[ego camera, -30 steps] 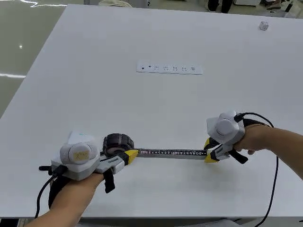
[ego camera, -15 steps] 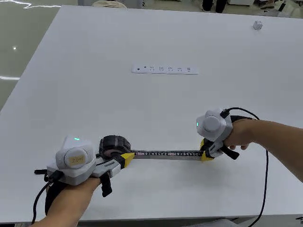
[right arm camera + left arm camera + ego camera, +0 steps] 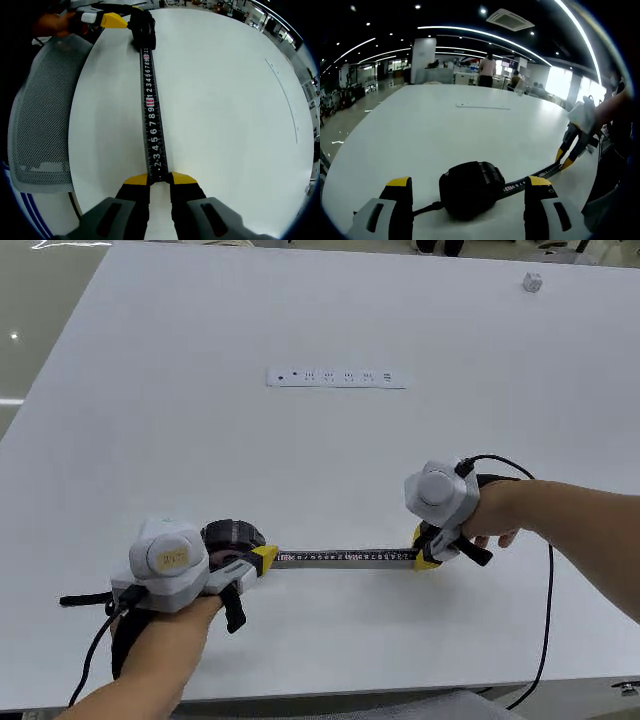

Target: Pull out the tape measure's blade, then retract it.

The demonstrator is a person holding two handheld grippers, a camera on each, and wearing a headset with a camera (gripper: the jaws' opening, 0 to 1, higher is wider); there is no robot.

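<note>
The tape measure [image 3: 234, 539] sits at the near left of the tabletop [image 3: 300, 460], its blade [image 3: 345, 560] drawn out flat to the right. The right tongs [image 3: 160, 177] pinch the blade's tip. The left tongs [image 3: 470, 182] stand wide, one jaw on either side of the tape measure, apart from it. A power strip [image 3: 335, 378] lies farther off.
</note>
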